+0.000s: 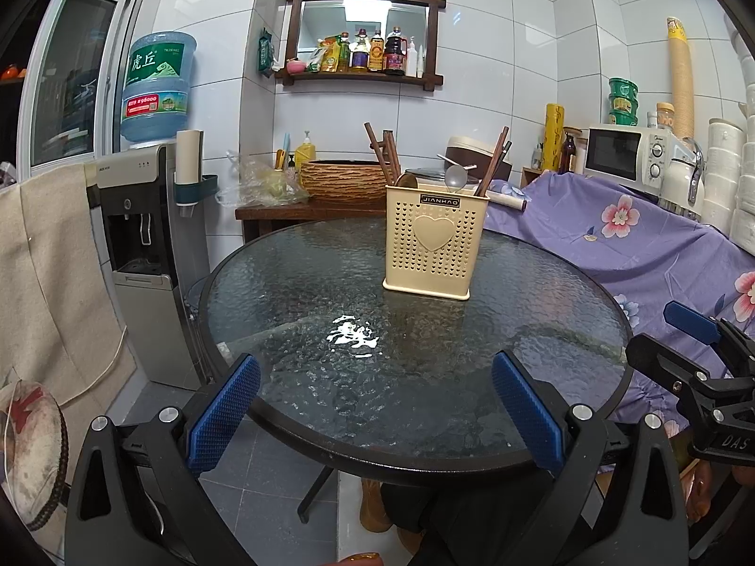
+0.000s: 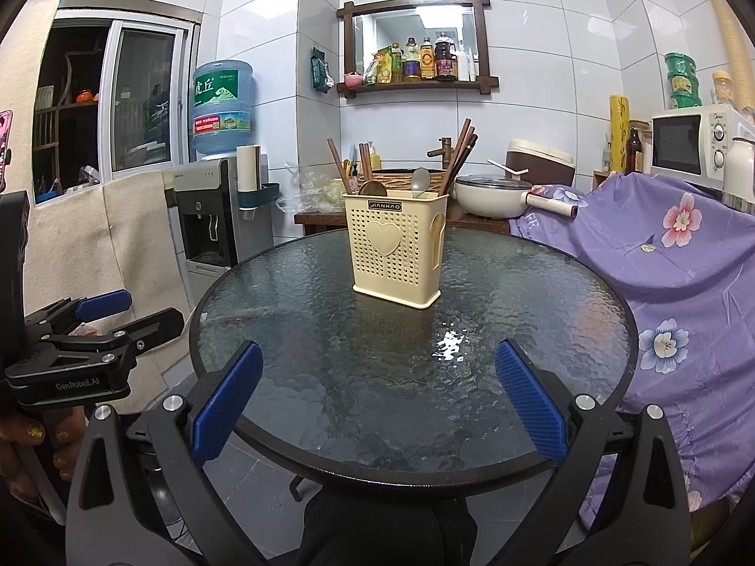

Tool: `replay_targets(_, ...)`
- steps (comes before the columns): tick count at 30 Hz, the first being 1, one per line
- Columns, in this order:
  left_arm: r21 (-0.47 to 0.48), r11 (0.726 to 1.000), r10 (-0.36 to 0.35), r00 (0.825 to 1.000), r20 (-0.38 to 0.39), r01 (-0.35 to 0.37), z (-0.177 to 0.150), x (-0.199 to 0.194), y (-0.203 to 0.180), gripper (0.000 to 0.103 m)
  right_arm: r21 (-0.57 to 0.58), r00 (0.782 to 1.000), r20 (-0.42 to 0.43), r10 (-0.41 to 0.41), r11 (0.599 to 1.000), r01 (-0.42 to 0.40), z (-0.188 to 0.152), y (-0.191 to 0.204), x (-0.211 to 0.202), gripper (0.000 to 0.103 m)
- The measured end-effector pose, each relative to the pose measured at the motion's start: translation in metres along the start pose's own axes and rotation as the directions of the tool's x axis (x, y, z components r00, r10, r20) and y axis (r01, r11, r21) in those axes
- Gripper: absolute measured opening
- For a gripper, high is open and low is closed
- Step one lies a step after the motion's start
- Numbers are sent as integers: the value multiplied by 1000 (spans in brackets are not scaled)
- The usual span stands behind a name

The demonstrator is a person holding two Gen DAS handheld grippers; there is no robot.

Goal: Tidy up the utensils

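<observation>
Glass, pebbled and dark-rimmed, forms the round table that fills the middle of both wrist views, with a bright glare patch on its near half. Beyond its right side a purple floral cloth drapes over furniture, and a water dispenser with a blue bottle stands off to the left against the white tiled wall. On the far half of the table stands a cream perforated utensil holder with a heart on its front, upright and well apart from both grippers. Brown chopsticks lean out of its right side and more stick up at its left, while a metal spoon and a wooden spoon rise from between them. The left gripper hangs over the near table edge with its blue pads spread wide and nothing between them. The right gripper is likewise spread wide and empty over the near edge, beside the left one.
</observation>
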State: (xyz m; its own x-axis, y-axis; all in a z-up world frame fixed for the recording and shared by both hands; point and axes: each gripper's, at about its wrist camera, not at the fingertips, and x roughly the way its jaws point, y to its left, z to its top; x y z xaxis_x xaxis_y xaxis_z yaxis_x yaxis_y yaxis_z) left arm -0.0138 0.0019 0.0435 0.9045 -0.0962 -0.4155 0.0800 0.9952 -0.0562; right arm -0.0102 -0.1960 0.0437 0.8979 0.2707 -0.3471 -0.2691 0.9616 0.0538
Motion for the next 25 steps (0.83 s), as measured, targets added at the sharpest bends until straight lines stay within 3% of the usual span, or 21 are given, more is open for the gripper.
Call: replay_targets(25,-1,1000,13,1000,-3,-13,1,0,3,97,5,1000,-7,-1,1000,1,-2,-4,0,97)
